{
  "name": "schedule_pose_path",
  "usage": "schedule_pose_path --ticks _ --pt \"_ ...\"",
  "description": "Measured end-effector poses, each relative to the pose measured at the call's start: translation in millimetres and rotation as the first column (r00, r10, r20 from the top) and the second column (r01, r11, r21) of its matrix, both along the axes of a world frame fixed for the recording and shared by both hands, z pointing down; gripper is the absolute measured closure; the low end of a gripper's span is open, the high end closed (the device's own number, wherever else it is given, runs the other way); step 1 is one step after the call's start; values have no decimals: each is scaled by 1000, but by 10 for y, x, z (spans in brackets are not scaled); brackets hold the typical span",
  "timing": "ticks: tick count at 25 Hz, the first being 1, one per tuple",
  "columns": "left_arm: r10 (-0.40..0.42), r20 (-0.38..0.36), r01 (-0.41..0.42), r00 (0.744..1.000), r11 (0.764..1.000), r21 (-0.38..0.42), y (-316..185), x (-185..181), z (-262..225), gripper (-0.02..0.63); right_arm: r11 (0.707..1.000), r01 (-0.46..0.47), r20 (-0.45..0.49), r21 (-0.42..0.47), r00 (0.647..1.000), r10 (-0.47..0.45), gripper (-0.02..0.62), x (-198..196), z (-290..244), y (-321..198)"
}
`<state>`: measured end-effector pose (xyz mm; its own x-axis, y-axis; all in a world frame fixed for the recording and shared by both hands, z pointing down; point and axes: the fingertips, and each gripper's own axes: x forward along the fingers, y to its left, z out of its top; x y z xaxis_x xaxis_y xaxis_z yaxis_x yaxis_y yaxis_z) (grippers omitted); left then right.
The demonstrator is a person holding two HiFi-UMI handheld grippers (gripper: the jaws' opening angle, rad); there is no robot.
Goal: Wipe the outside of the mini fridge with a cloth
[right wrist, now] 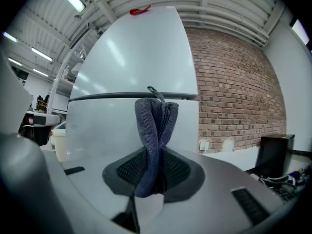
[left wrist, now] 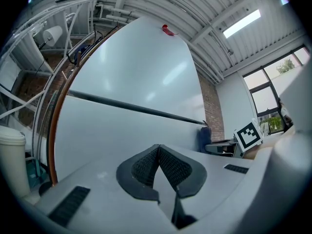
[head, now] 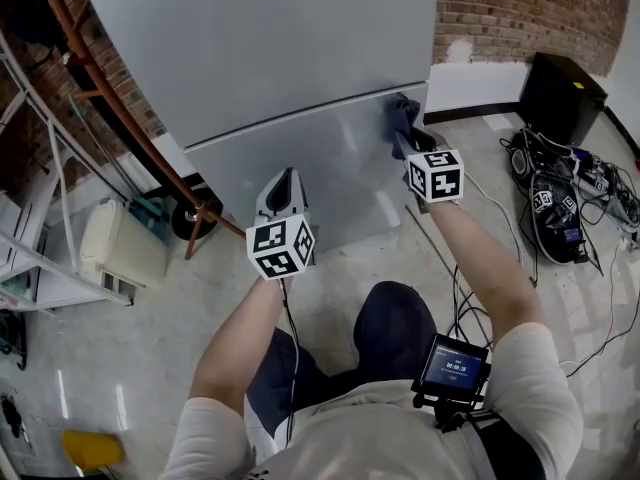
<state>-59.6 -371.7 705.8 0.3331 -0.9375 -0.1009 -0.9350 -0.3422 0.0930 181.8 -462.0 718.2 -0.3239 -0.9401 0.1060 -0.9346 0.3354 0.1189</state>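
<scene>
right gripper (right wrist: pixel 155 174) pinching a bunched-up, nubby blue-grey cloth (right wrist: pixel 156 126) between its mesh-textured pads, cloth pressing on the smooth flat grey mini fridge (head: pixel 300 158) at the door seam near its right edge, left gripper (left wrist: pixel 159 155) hovering by the lower door, jaws closed on nothing

One fridge (head: pixel 300 68), one cloth (head: pixel 402 116), two tools (head: pixel 284 182) (head: pixel 408 146).

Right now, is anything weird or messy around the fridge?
A small red thing sits on top of the fridge; I can't tell what it is. Cables lie in a tangle on the floor to its right. No spills or dents show.
</scene>
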Motion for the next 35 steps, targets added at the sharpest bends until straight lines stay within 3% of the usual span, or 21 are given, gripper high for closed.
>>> schedule_pose_path --ticks 3,8,18,22,28,35 --pt "-18 3 18 1000 1000 -6 21 -126 48 601 998 56 1 4 998 -56 506 -313 53 141" --pt "-58 4 58 998 998 -17 94 -418 135 601 975 222 -27 13 975 -221 506 -1216 133 423" --pt "-217 73 222 973 973 -64 341 -1442 483 601 869 488 -91 -81 865 -494 506 -3031 710 879" --pt "-271 103 280 957 956 -89 524 -1830 651 601 848 523 -81 -91 845 -529 506 -3518 857 912" --pt "-327 112 339 938 934 -115 683 -2286 761 603 852 518 -89 -78 847 -524 506 -4035 962 780" --pt "-344 98 353 934 930 -105 805 -2499 745 601 868 489 -65 -85 867 -494 506 -4142 973 674"
